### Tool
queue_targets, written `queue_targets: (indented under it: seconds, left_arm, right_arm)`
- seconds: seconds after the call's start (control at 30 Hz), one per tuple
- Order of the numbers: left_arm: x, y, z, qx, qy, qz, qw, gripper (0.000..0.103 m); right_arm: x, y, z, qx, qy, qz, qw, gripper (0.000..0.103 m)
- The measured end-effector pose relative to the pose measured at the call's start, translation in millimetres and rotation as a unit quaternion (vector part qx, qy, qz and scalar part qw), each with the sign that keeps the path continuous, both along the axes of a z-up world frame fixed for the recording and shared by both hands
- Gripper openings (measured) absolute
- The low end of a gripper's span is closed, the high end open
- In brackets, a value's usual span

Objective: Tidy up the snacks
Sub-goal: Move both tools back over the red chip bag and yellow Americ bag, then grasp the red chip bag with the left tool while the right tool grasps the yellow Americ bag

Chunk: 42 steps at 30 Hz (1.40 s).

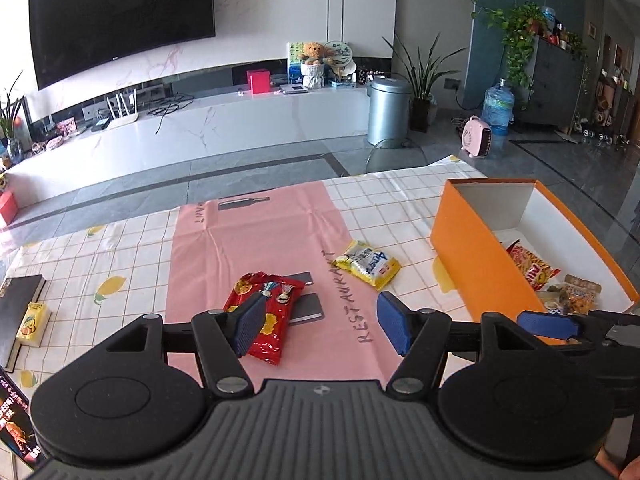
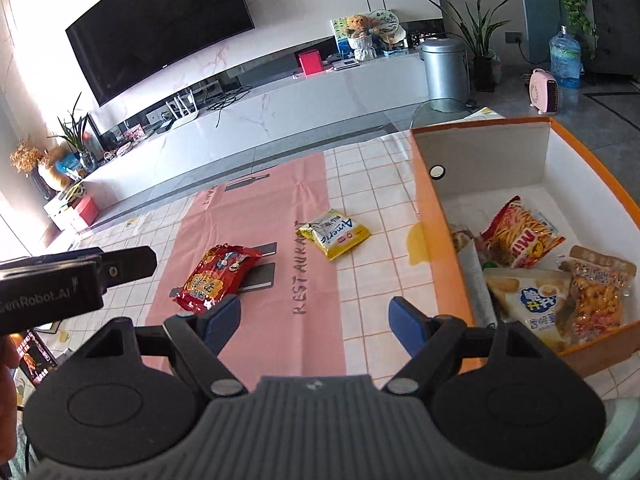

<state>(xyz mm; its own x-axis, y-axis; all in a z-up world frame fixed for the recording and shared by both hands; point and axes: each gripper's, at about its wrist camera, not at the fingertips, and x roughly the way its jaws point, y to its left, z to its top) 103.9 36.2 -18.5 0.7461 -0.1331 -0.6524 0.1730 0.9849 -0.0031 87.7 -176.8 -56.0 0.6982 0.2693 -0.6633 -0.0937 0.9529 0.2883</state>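
Table under a checked cloth with lemon prints (image 1: 132, 236), a pink mat (image 1: 256, 240) lettered RESTAURANT laid down its middle. Loose snacks: one red packet (image 1: 266, 312) on the mat's near half, lying over two dark printed bars; one yellow packet (image 1: 368, 264) on the cloth just right of the mat's right edge, well apart from the red one. Orange box (image 1: 476, 256), white inside, open-topped, at the table's right side; its long left wall runs near to far, with bare cloth between that wall and the yellow packet. Contents: a red-and-yellow chip bag (image 2: 520, 236), a white bag (image 2: 532, 304), an orange-filled clear bag (image 2: 600, 296), all crowded in the near end; the far end of the box floor is bare. Left gripper (image 1: 320, 320): jaws spread, nothing between them, left pad overlapping the red packet in view. Right gripper (image 2: 316, 320): jaws spread, empty, over the mat's near right edge beside the box wall. A dark book (image 1: 20, 312) with a small yellow carton (image 1: 34, 324) sits at the table's left edge.
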Motion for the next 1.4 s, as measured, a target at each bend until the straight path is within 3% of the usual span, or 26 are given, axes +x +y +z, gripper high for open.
queue_targets:
  seconds: [0.2, 0.63, 0.77, 0.9, 1.13, 1.4]
  left_arm:
    - [20.2, 25.7, -22.2, -0.025, 0.022, -0.001, 0.9994, 0.079]
    - [67.5, 53.3, -81.9, 0.006, 0.073, 0.009, 0.9972, 0.083]
    - [81.2, 56.0, -94.0, 0.004, 0.078, 0.007, 0.9969, 0.086]
    - [93.9, 55.5, -103.6, -0.001, 0.079, 0.003, 0.9969, 0.088]
    - [113.8, 54.1, -115.5, 0.015, 0.071, -0.009, 0.9973, 0.089]
    - [123.5, 61.2, -129.6, -0.032, 0.06, -0.039, 0.9969, 0.089]
  right_arm:
    - [25.1, 23.5, -13.4, -0.031, 0.005, 0.022, 0.999, 0.078]
    - [91.1, 45.6, -71.1, -0.065, 0.048, 0.032, 0.996, 0.08]
    - [110.5, 50.3, -81.5, -0.087, 0.041, 0.048, 0.994, 0.08]
    - [129.6, 53.0, -90.5, -0.108, 0.027, 0.058, 0.992, 0.092]
    - [160.9, 63.2, -105.2, -0.149, -0.002, 0.066, 0.987, 0.096]
    - [193.0, 70.3, -120.9, -0.177, -0.031, 0.061, 0.982, 0.098]
